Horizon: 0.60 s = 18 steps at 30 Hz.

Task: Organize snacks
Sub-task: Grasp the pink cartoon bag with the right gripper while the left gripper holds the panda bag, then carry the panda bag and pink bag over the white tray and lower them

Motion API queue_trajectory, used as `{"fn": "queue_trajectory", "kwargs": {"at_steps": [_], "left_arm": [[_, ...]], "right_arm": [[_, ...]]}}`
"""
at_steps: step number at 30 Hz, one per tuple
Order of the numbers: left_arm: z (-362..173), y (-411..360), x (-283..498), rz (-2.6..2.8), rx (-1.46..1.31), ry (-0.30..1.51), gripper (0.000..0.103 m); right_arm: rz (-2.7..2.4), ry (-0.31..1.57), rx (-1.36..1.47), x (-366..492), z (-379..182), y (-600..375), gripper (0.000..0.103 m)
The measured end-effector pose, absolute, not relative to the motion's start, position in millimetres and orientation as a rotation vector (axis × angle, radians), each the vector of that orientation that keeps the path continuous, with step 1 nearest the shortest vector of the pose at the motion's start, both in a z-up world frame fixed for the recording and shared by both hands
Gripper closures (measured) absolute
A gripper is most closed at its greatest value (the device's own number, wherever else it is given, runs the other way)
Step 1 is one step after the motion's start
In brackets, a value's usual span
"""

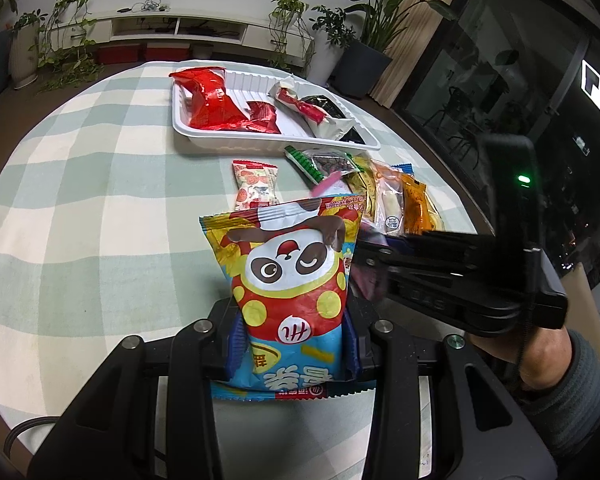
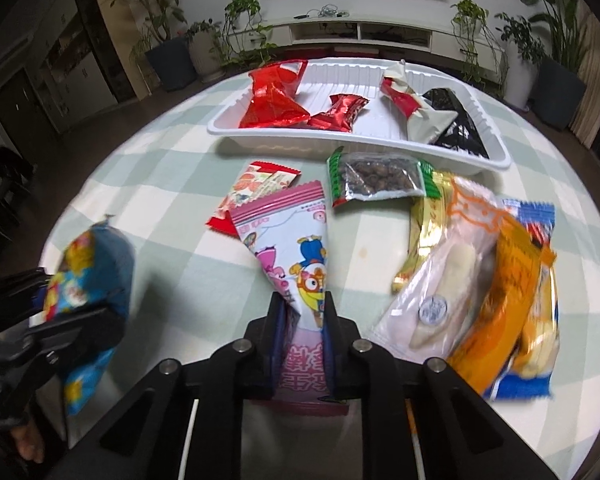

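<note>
Gripping a panda snack bag [image 1: 292,280], the left gripper [image 1: 292,354] has its fingers shut on it; the right gripper [image 2: 302,344] pinches a pink packet [image 2: 296,248]. Both look bound for the white tray [image 2: 300,133] across the worktop [image 1: 80,200], a lift-and-carry next.

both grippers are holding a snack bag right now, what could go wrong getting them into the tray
1. The left gripper pinches only the lower end of the panda bag, so the top could flop or slip.
2. The right gripper holds the pink cartoon bag close to the loose pile; a swing might drag packets.
3. The white tray already holds red packets, so dropped bags may land on them or on its rim.
</note>
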<state>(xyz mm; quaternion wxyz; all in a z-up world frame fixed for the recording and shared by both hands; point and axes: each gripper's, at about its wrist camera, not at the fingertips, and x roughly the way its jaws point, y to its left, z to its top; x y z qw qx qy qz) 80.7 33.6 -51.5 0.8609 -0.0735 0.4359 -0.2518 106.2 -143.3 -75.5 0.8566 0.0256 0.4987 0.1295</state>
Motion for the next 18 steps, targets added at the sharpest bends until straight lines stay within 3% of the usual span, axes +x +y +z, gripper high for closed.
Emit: {"fn": "queue_trajectory", "kwargs": {"at_steps": [18], "left_arm": [[-37.3, 31.0, 65.8, -0.534, -0.178, 0.876, 0.067]], "right_arm": [[0.310, 0.945, 0.296, 55.7, -33.8, -187.3, 0.086]]}}
